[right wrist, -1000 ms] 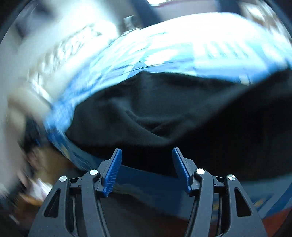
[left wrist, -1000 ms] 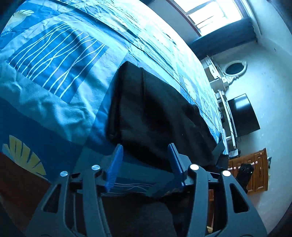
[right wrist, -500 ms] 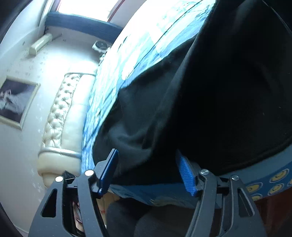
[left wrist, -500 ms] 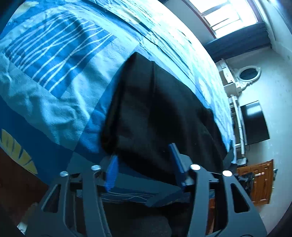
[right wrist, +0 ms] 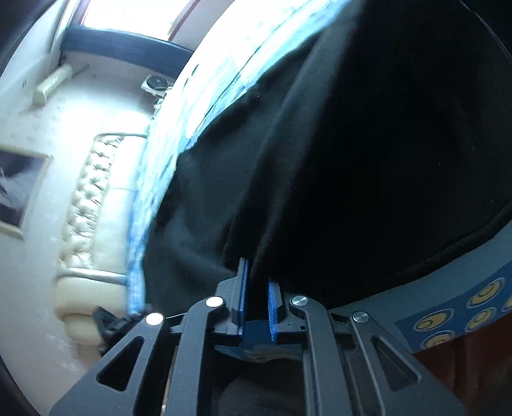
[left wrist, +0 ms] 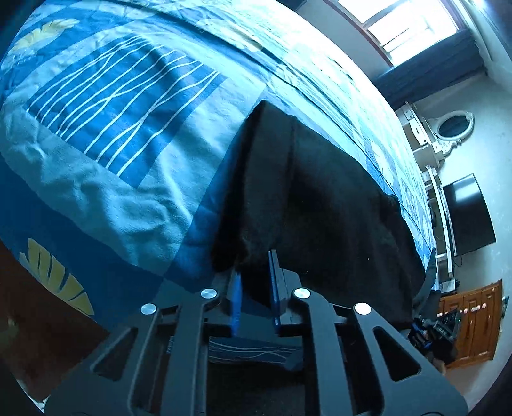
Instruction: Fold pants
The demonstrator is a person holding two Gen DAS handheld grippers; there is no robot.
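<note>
Black pants (left wrist: pixel 320 192) lie on a blue patterned bedspread (left wrist: pixel 121 128), stretched along the bed's near edge. My left gripper (left wrist: pixel 254 275) is shut on the near left corner of the pants, with dark cloth pinched between its blue pads. In the right wrist view the pants (right wrist: pixel 352 160) fill most of the frame. My right gripper (right wrist: pixel 256 284) is shut on a fold of the pants' edge at the other end.
A window (left wrist: pixel 409 28) is behind the bed. A dresser with an oval mirror (left wrist: pixel 454 124), a dark TV screen (left wrist: pixel 470 214) and a wooden cabinet (left wrist: pixel 470 323) stand on the right. A cream tufted headboard (right wrist: pixel 86 204) and a framed picture (right wrist: pixel 19 188) are on the left.
Both grippers were open at the pants' edge and have closed onto the cloth. The right gripper swung round to face along the bed.
</note>
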